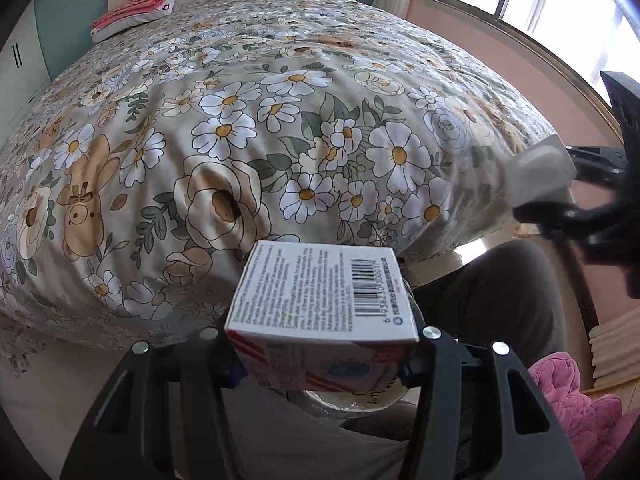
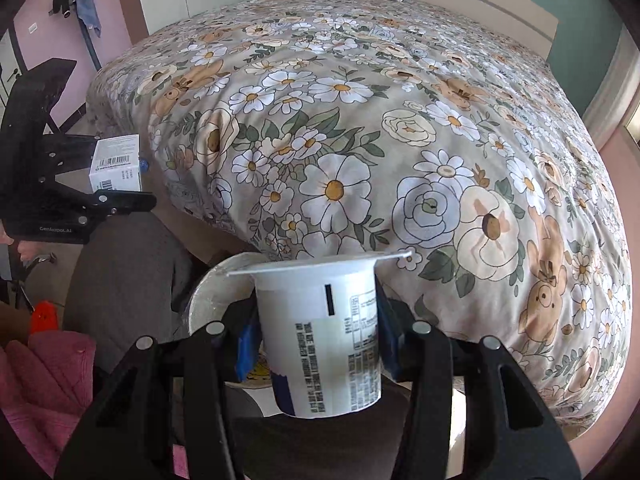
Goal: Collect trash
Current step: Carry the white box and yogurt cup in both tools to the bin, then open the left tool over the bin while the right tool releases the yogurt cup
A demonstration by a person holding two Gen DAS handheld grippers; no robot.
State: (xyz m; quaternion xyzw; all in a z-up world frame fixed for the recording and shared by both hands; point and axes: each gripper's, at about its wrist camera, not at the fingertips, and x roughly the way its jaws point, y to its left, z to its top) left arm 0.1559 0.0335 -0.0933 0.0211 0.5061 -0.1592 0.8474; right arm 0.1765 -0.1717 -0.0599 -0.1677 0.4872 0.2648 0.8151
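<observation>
Bedroom, floral bed ahead. Left gripper jaws clamped on small carton; right gripper jaws clamped on white plastic cup. Both trash items carried off bed, angled down, likely toward bin below, unseen.

surface: wide bed under beige daisy-print quilt | on it: folded red-and-white cloth, at bed's head end
</observation>
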